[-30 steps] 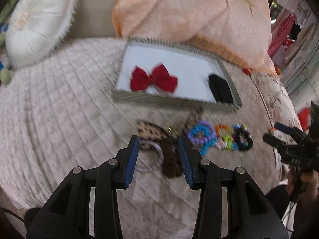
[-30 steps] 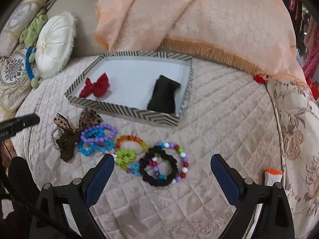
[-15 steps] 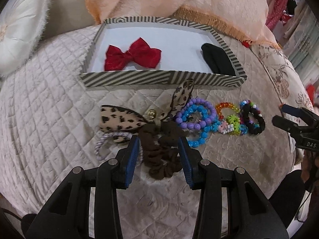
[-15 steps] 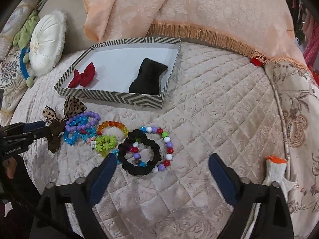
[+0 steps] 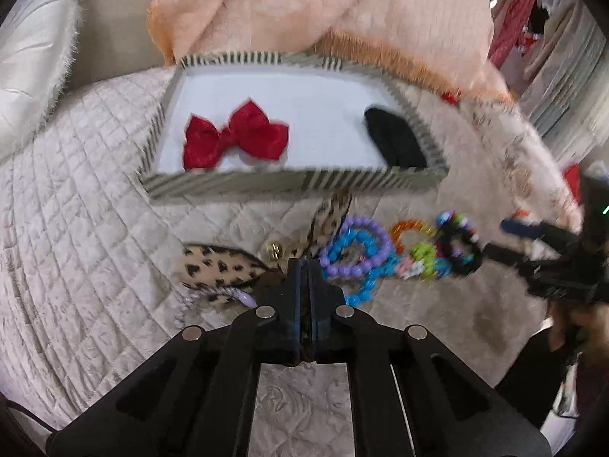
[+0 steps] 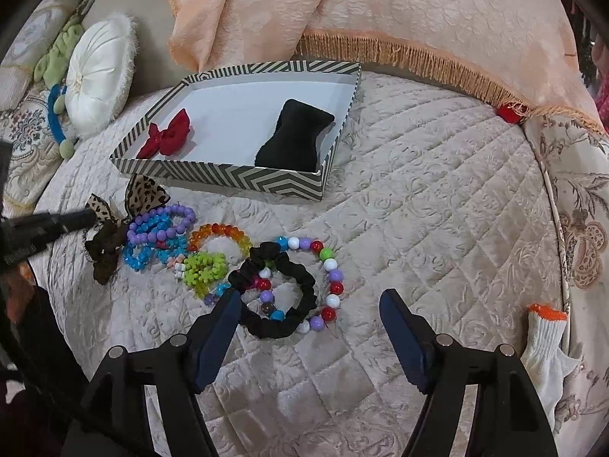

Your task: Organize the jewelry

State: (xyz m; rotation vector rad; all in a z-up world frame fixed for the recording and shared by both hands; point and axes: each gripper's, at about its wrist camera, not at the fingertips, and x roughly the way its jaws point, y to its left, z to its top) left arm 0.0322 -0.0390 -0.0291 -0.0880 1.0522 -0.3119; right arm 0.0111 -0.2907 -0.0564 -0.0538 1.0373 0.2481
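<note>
The leopard-print bow scrunchie with its brown ruffled part lies on the quilted cream bedspread, at the left end of a row of jewelry, just in front of the striped tray. The left gripper is clenched on it: its two fingers stand pressed together with a little brown fabric between the pads, and the leopard wings spread out at 9 and 12 o'clock from the tips. A thin lilac cord lies under the left wing.

Just beside the scrunchie, at 3 o'clock in the left wrist view, lie the purple bead bracelet and the blue bead bracelet, overlapping. Further right come the orange bead bracelet, the lime green bracelet, then the black scrunchie, which lies over the multicolour bead bracelet.

The right gripper is released; its jaws have just been closing a little. They stand wide on both sides of the black scrunchie and the multicolour bracelet, and the pads do not press on them.

Inside the tray, the red bow lies at the left and the black velvet cushion at the right. Behind the tray, at 12 o'clock, hangs a peach fringed blanket. A white round pillow is at 10 o'clock, and a white glove with orange cuff lies at the bed edge at 4 o'clock.
</note>
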